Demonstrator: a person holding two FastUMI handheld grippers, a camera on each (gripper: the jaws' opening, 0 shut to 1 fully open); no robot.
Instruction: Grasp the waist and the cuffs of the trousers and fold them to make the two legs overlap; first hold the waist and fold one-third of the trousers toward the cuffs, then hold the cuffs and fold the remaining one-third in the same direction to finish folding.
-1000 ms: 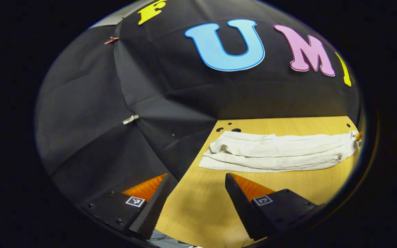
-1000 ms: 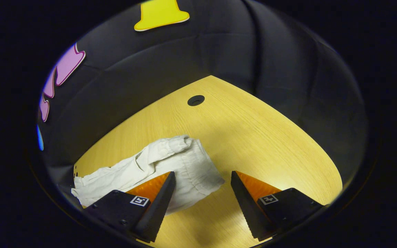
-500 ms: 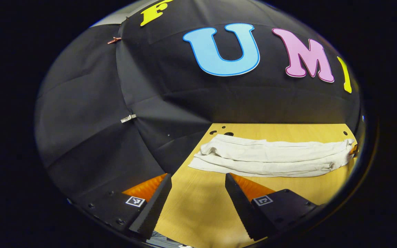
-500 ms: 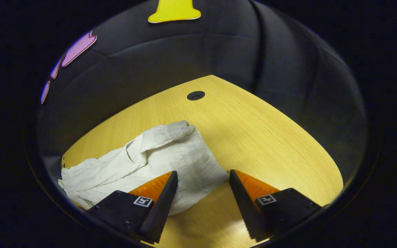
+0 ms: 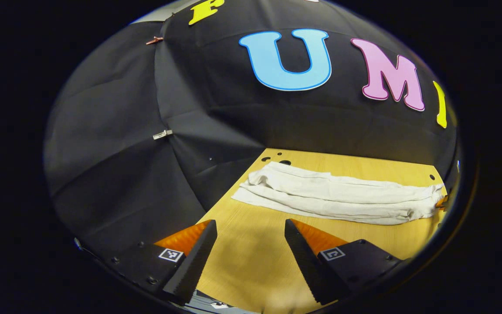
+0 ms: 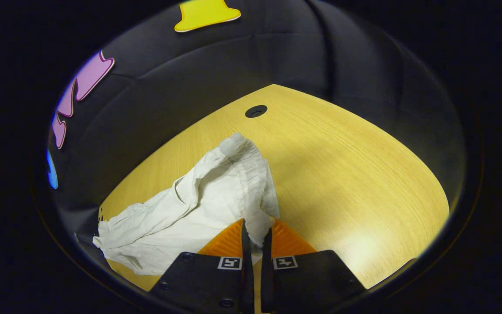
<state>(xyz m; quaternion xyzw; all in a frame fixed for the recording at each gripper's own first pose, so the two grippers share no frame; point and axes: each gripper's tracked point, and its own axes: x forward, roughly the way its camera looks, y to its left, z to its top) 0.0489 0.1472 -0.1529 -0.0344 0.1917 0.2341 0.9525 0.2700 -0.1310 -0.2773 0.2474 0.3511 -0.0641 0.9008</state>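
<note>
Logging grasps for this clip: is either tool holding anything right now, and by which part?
The right tool is shut on the trousers at the gathered waist edge. The left tool is open, holding nothing.

Bench [image 5: 251,266] is light wood, grain visible. A few small dark holes [image 5: 280,161] sit near its far left corner in the left gripper view, one more hole [image 5: 431,177] at the far right. Right gripper view shows a larger round hole [image 6: 256,111] near the far edge. Black cloth wall [image 5: 116,144] behind, panels held by a silver clip [image 5: 162,134] and a reddish clip [image 5: 154,40] along the seam.
</note>
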